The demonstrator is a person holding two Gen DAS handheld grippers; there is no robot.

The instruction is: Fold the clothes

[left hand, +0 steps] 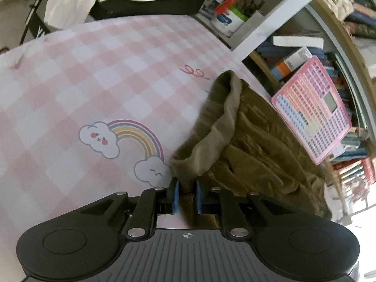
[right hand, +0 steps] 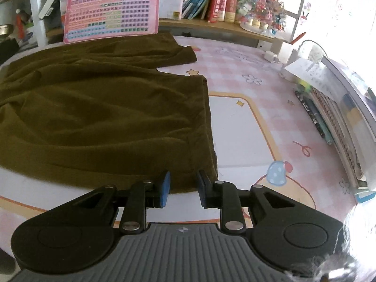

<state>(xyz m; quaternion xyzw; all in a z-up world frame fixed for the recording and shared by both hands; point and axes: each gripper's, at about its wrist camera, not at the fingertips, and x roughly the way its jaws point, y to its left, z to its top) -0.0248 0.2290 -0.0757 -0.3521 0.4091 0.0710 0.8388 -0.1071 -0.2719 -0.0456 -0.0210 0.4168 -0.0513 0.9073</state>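
Gripping olive-green garment [right hand: 98,108], spread on pink checked desk mat [left hand: 94,75]: left gripper [left hand: 187,196] pinches bunched collar edge; right gripper [right hand: 183,188] jaws slightly apart around hem, apparently not clamped. Risk: hem slips out, fold skews; toy keyboard [right hand: 110,9] near.

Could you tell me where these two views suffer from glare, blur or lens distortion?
Left wrist view: the fisheye bends the shelf post and the pink checked mat; the bookshelf edge at the right smears, with a blown-out patch at lower right. Right wrist view: strong window glare washes out the upper right corner, a blurred shape intrudes at lower right, and the olive garment stays fairly sharp.
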